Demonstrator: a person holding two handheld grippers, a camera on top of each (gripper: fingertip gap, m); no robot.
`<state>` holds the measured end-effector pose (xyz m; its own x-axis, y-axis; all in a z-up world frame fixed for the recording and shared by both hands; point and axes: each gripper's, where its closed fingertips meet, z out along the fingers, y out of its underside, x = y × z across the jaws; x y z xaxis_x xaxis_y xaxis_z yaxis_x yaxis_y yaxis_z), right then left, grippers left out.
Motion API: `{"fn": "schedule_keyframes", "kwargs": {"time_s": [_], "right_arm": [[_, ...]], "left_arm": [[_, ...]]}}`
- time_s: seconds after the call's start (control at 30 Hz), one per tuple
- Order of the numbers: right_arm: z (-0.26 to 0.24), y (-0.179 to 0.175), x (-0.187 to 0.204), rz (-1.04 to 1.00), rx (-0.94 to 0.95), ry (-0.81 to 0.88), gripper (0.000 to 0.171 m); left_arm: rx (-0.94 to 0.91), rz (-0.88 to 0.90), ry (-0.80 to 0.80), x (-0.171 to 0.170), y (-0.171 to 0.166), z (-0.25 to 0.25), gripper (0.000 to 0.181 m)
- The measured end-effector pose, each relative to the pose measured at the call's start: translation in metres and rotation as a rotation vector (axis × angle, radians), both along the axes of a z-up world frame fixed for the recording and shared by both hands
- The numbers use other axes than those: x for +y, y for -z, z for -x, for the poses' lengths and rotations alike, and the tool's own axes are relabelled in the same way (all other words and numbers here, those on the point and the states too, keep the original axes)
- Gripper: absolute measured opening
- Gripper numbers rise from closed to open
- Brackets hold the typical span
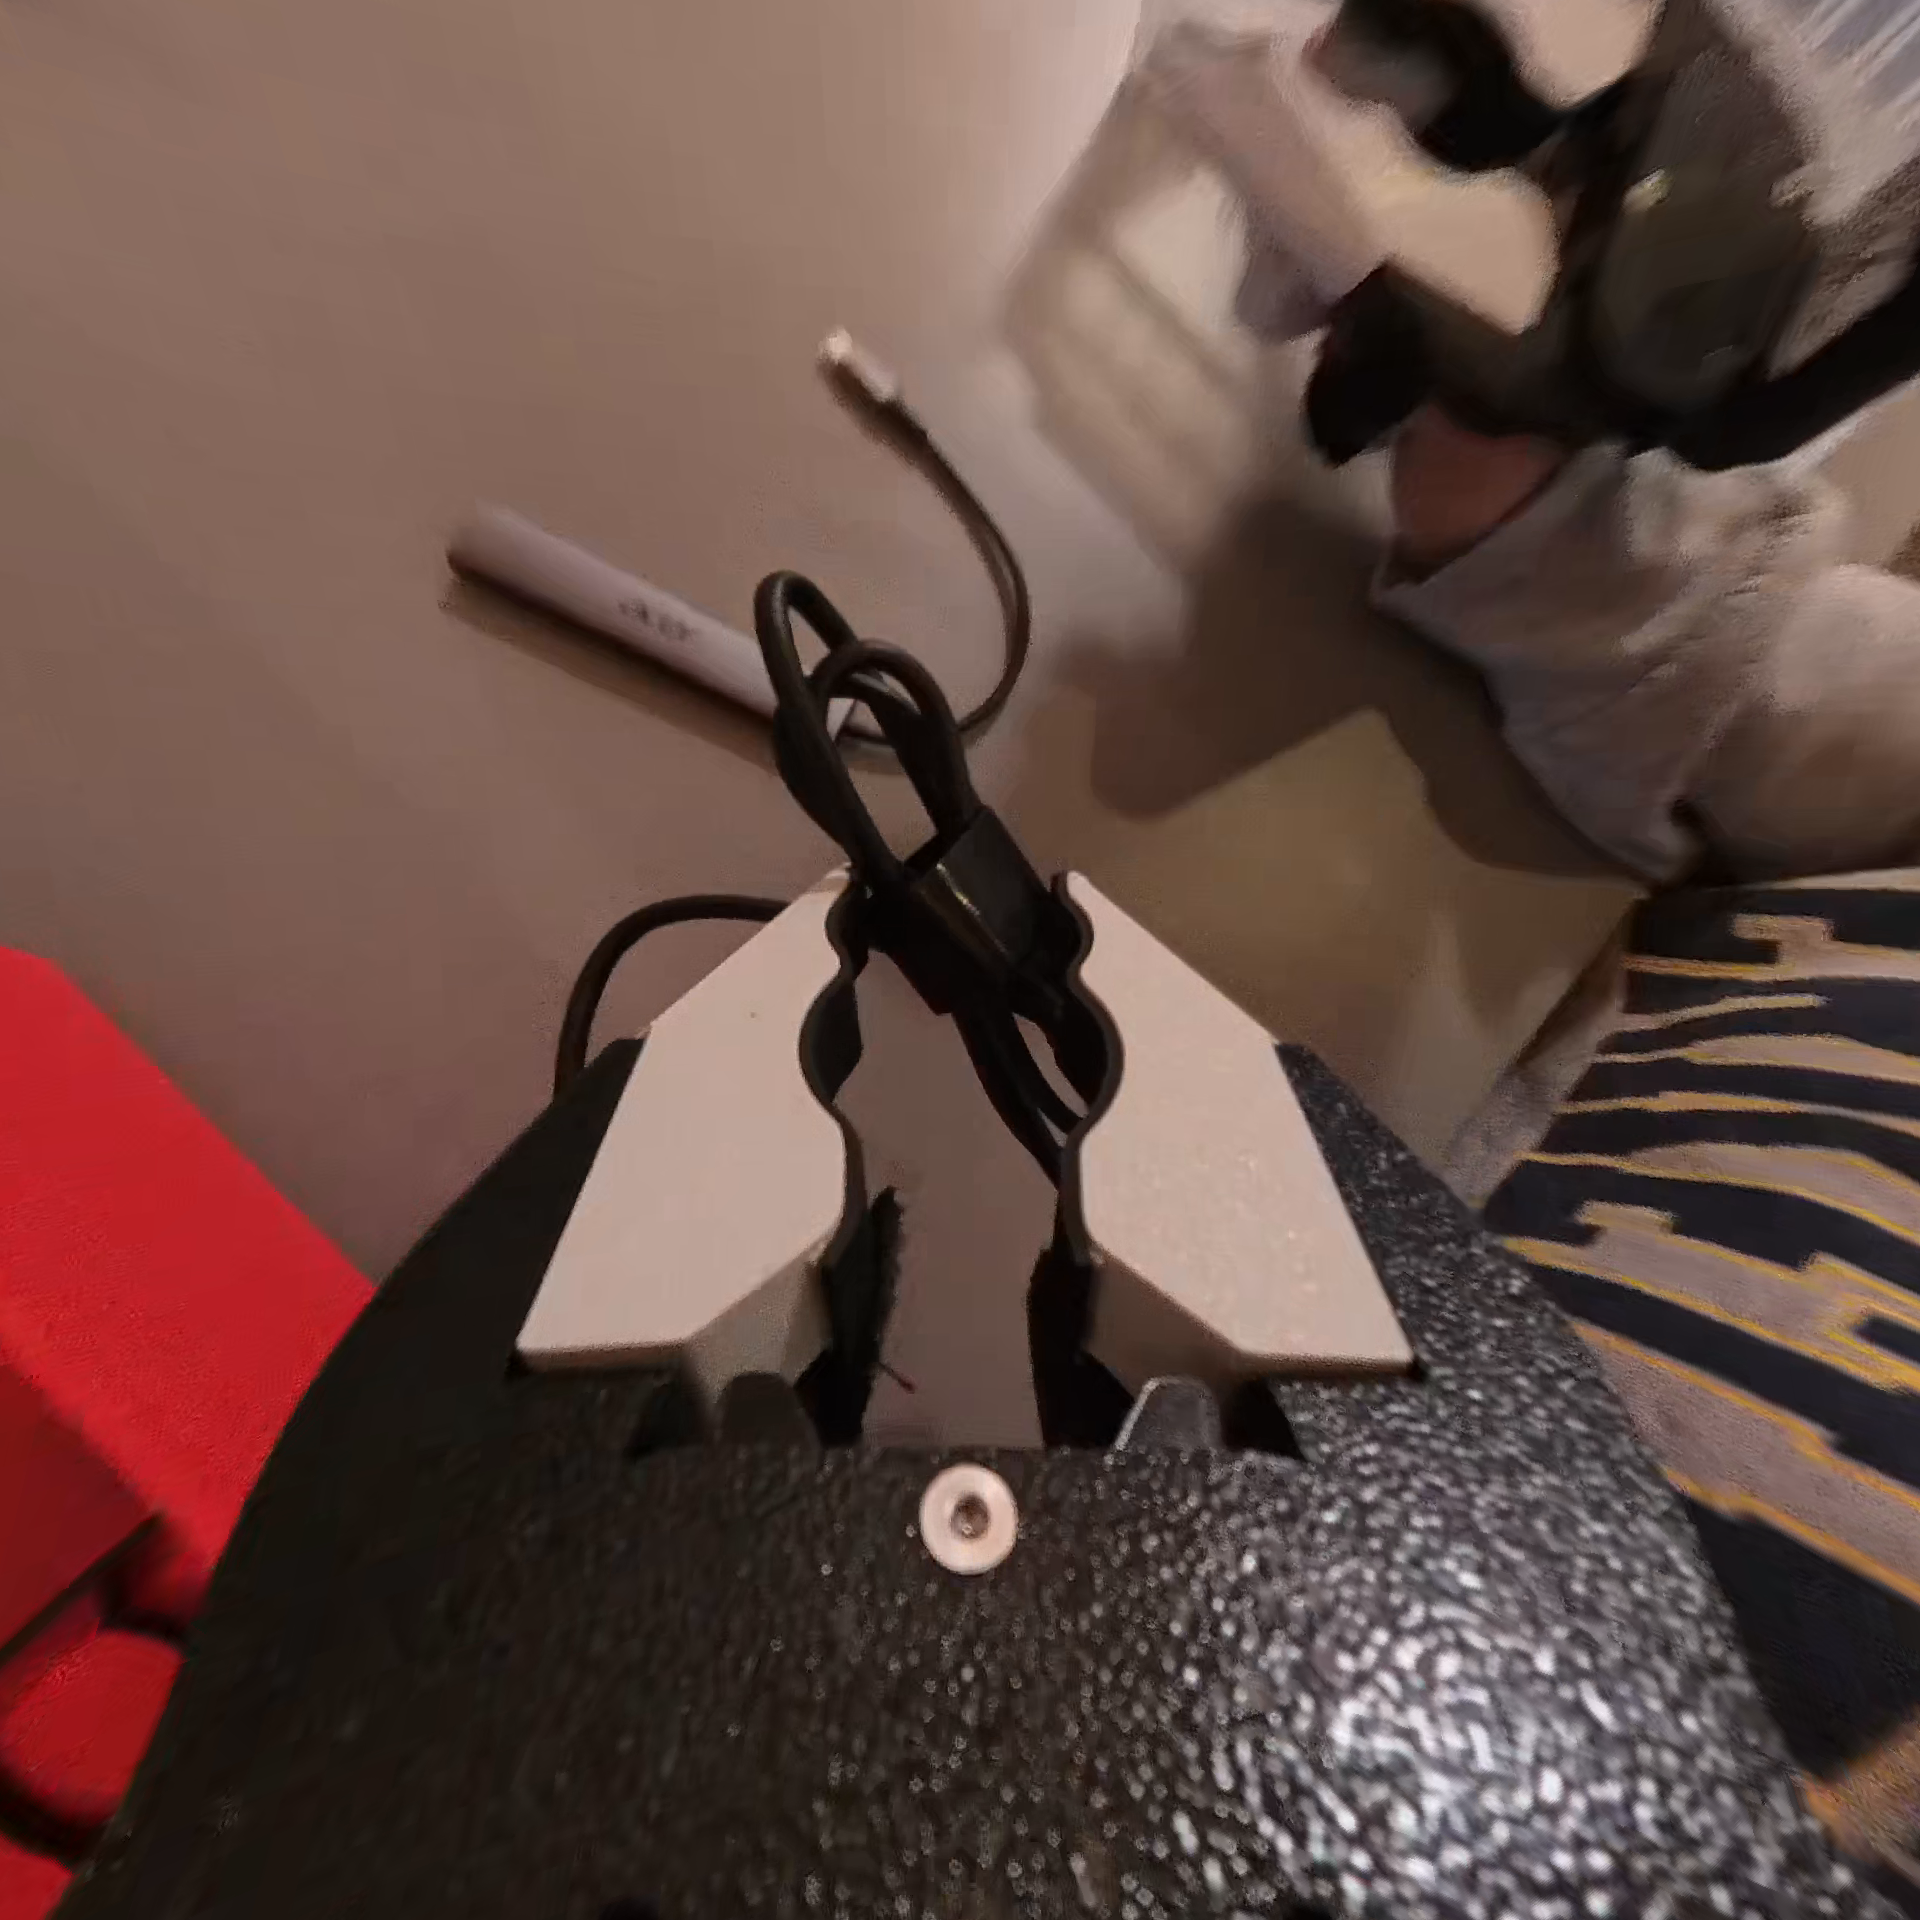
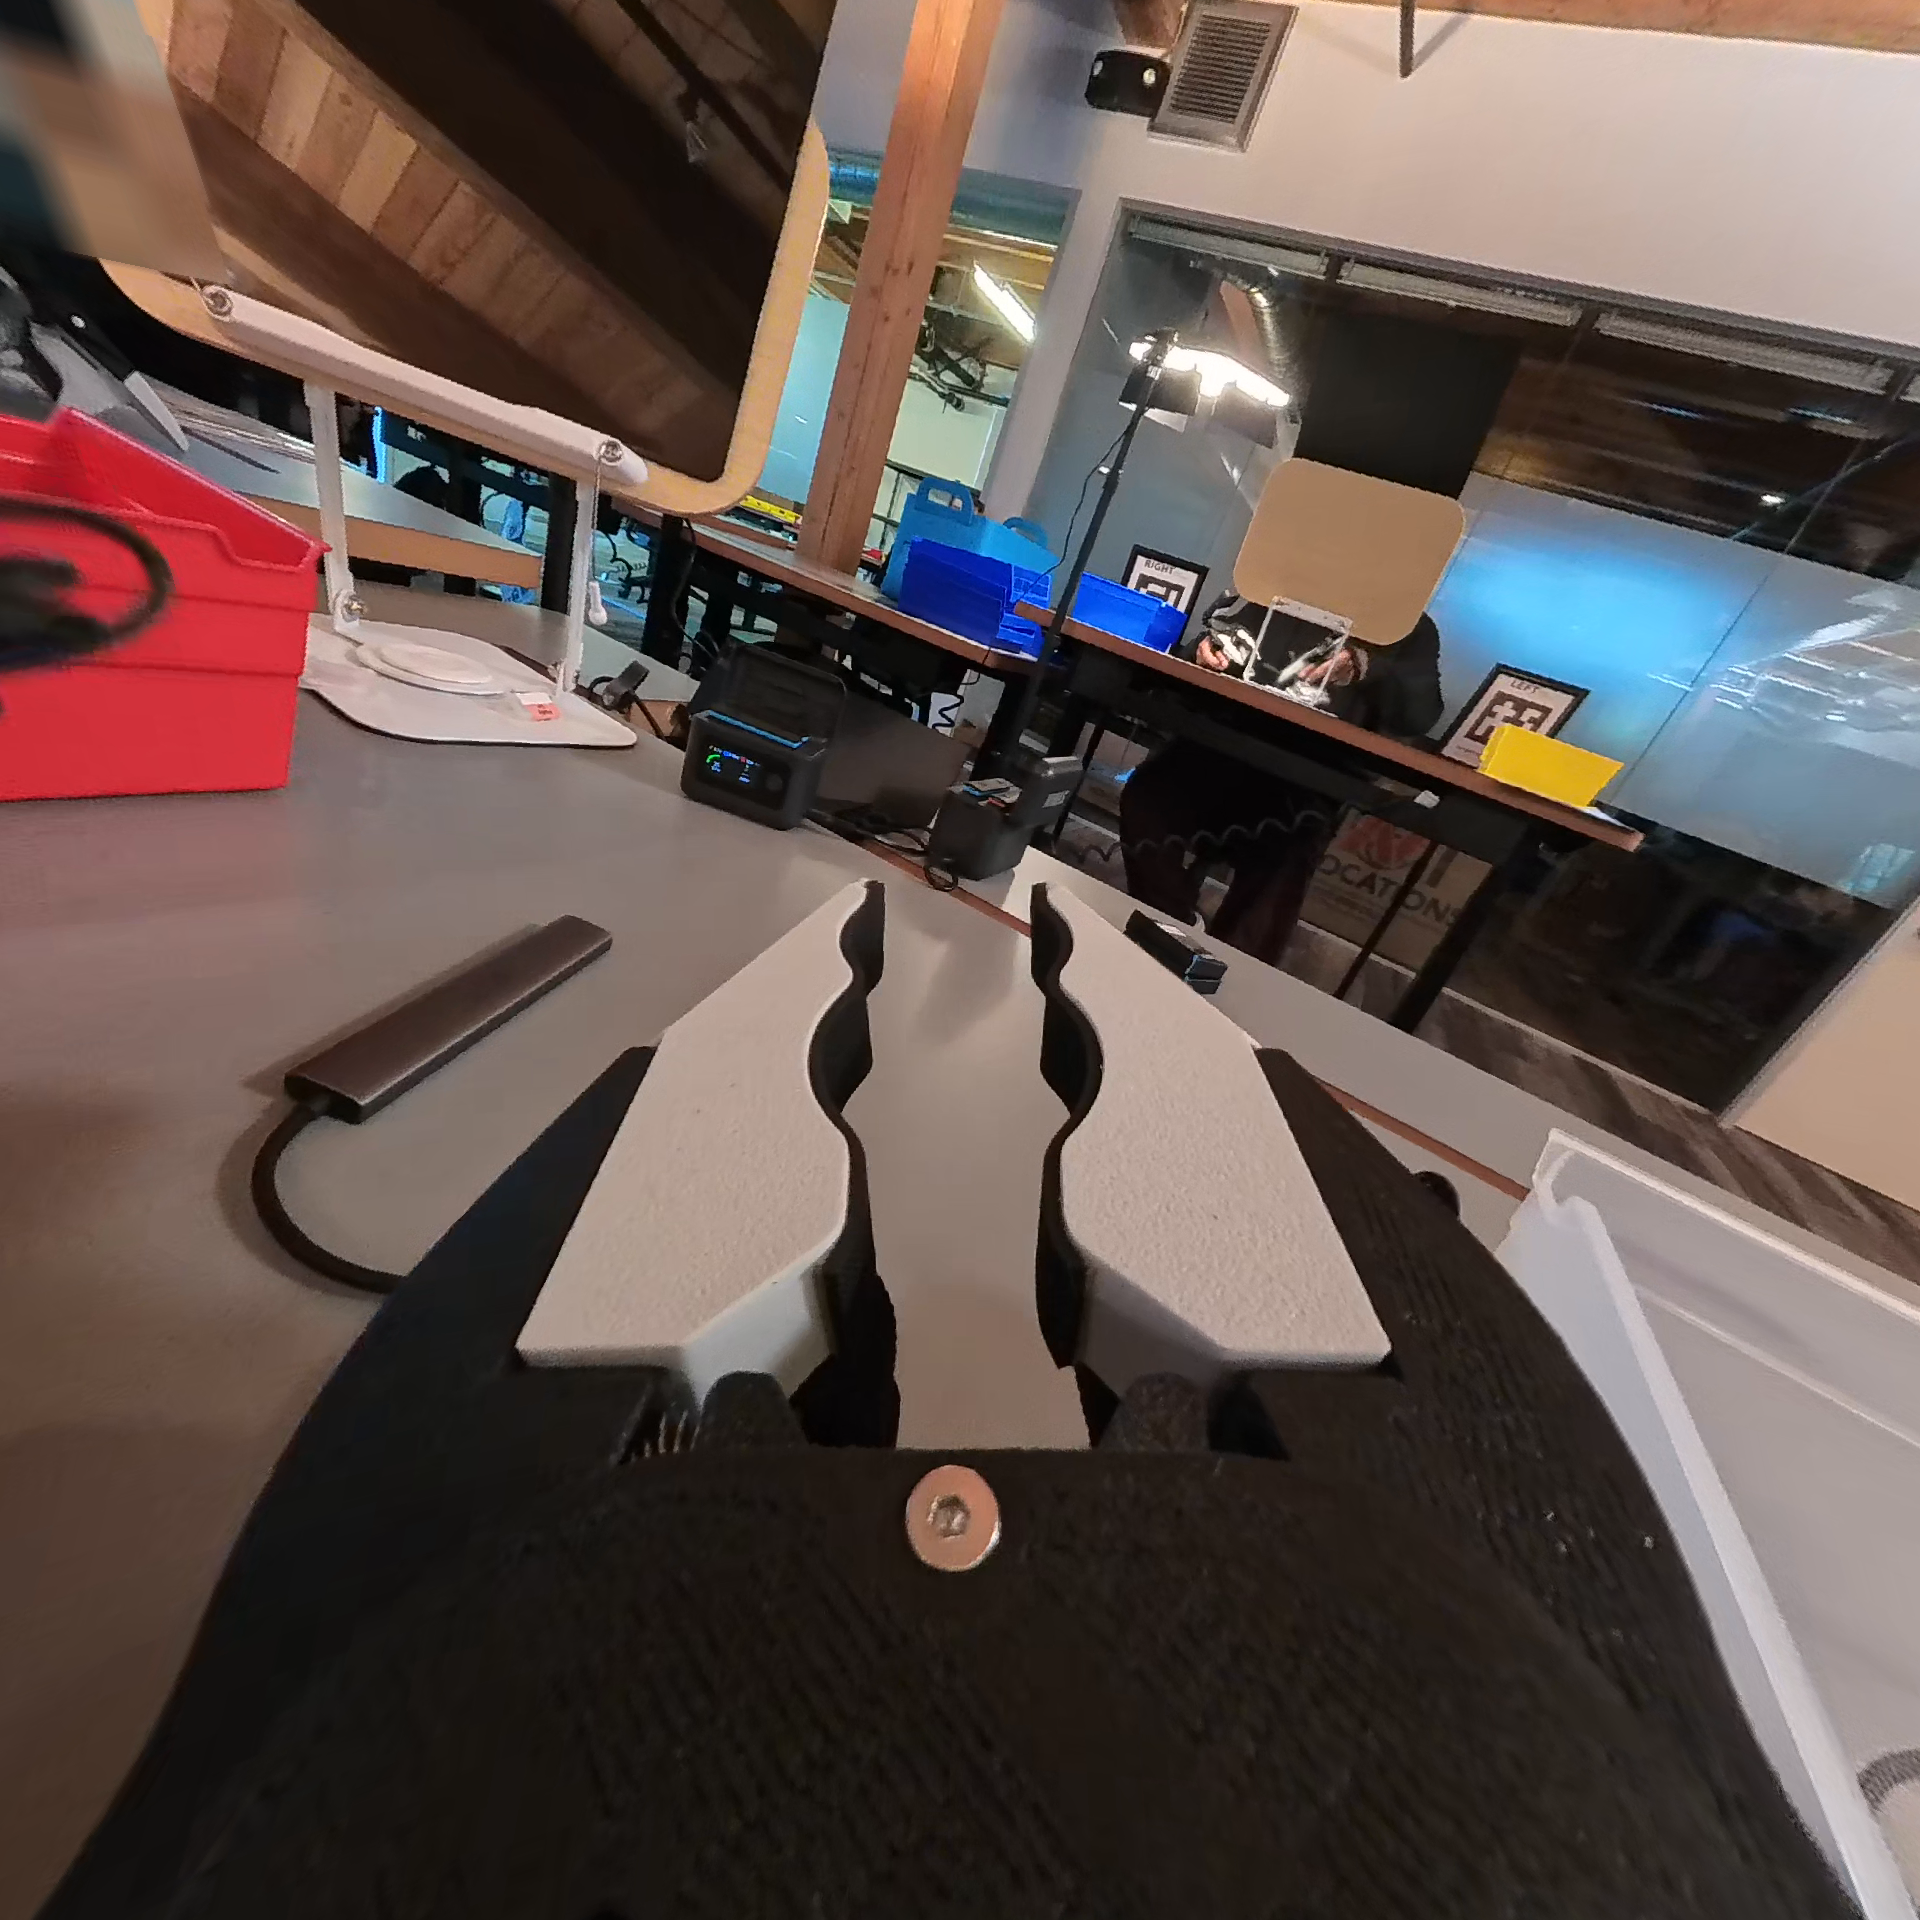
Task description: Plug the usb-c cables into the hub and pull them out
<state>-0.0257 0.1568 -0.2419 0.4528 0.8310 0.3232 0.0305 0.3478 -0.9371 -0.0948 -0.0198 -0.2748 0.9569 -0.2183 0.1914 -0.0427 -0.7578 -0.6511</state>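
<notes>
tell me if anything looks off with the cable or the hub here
The left hand-held gripper holds the black usb-c cable still bundled in loops, gripped around its strap, so no plug is free to insert. The hub lies flat on the table, nothing plugged in. The right hand-held gripper is open and empty.

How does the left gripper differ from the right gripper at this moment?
The left gripper is shut on a bundled black cable; the right gripper is open and holds nothing. The left gripper looks down at the grey table, above the hub; the right gripper lies low, pointing across the table, with the hub to its left. Both have pale wavy fingers.
</notes>
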Motion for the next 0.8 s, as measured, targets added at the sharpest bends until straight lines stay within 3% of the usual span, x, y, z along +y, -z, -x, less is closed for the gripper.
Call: {"fn": "schedule_keyframes", "kwargs": {"time_s": [0.13,0.3,0.43,0.63,0.73,0.8], "right_arm": [[0.002,0.0,-0.002,-0.016,-0.008,-0.006,0.026],[0.003,0.0,-0.003,-0.018,-0.012,-0.013,0.026],[0.001,-0.001,-0.001,-0.008,-0.003,-0.012,0.026],[-0.001,-0.002,-0.002,-0.004,0.006,-0.015,0.026],[0.0,-0.001,-0.003,0.0,0.0,-0.02,0.026],[0.001,0.0,-0.005,-0.003,-0.004,-0.025,0.026]], "left_arm": [[0.036,0.092,-0.029,0.015,0.044,0.005,0.034],[0.055,0.126,0.033,0.017,0.062,-0.002,0.038],[0.033,0.021,0.019,0.017,0.035,-0.006,0.069],[0.028,-0.302,-0.018,-0.016,-0.058,0.003,0.064],[0.11,-0.347,-0.249,-0.047,-0.082,0.061,0.054],[0.176,-0.28,-0.454,-0.076,-0.076,0.113,0.053]]}}
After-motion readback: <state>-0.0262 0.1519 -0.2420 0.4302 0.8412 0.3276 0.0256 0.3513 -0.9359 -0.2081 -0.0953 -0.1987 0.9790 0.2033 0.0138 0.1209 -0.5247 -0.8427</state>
